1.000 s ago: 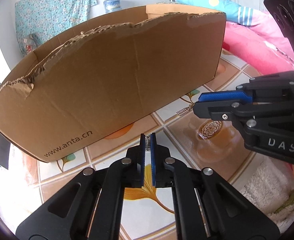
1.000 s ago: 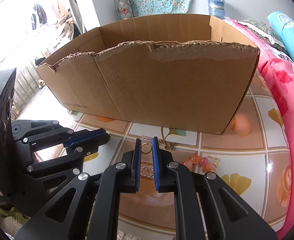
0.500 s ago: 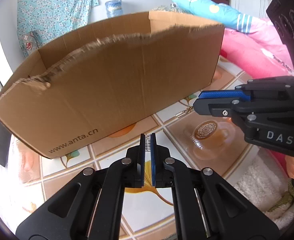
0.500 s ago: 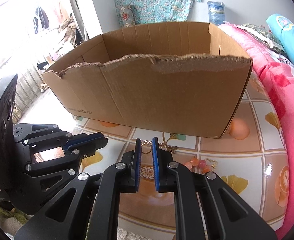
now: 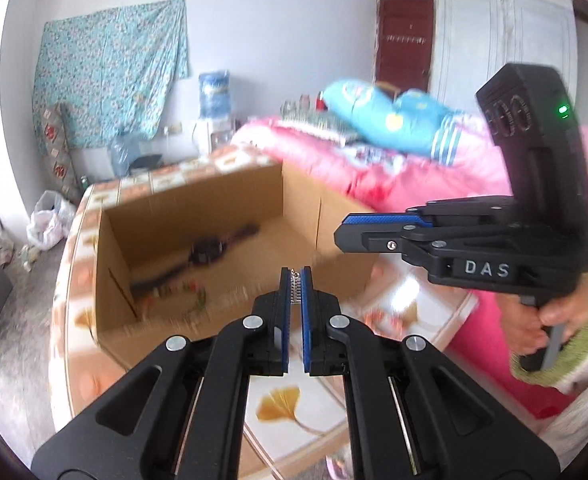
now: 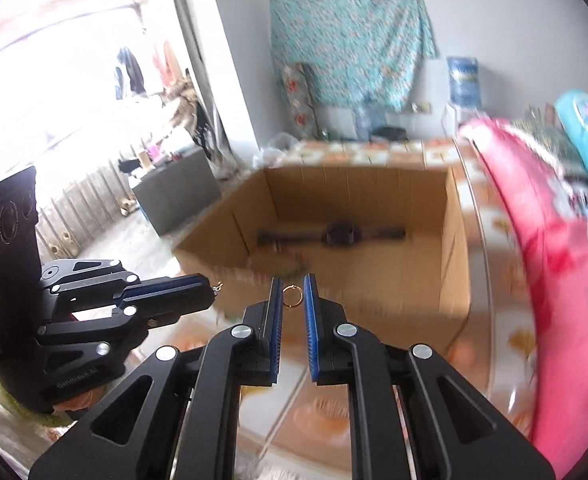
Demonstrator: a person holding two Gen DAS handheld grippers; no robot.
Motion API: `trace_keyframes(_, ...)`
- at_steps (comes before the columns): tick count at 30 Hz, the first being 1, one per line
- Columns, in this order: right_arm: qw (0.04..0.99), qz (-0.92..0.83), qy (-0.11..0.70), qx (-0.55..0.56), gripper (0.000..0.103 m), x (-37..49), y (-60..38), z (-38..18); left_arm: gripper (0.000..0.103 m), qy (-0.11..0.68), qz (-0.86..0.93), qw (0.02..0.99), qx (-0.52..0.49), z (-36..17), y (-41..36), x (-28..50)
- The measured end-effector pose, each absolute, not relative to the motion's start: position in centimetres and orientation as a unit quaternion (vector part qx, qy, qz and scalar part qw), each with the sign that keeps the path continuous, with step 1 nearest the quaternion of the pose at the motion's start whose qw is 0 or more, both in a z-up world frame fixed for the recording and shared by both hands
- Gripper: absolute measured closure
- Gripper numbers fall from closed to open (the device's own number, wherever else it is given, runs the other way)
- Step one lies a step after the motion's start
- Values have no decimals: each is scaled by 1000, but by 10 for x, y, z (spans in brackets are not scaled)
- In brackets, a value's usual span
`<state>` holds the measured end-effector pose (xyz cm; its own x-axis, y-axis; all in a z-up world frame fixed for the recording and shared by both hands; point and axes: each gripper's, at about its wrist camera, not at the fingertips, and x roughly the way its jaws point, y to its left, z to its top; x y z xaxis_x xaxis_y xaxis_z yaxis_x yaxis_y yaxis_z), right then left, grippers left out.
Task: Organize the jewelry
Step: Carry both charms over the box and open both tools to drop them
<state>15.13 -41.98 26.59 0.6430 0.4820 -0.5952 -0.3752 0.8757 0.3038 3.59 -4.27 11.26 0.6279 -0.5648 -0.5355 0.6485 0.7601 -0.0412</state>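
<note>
Two grippers raised before cardboard box [image 6: 374, 304], gold ring [image 6: 292, 295] pinched in right gripper [image 6: 293, 300]

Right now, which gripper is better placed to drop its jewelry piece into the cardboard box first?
Probably the right. The right gripper holds a gold ring almost over the near wall of the cardboard box. The left gripper, shut on a silver piece, is also near.

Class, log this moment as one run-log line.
left tongs: shut on silver chain | right tongs: shut on gold ring | both above cardboard box
</note>
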Motion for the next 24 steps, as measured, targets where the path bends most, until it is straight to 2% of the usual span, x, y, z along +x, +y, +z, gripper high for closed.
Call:
trace_keyframes(4,879,263,392,76,92,207,-423,272,99,298,-337,889,82,126,-48,83)
trace_keyframes(8,835,269,477,50,92,265,-420,245,99,379,-333,859,83,117,-62,151)
trace_keyframes(13,771,264,579,14,92,312,-411,191,99,510,-311,799,76,75,-81,240)
trace_keyframes(17,755,264,599,-30,92,321,-403,174,99,576,-297,758,68,39,-99,283)
trace_keyframes(24,749,267,601,-81,92,321,-399,167,99,629,-300,715,65,2,-128,300)
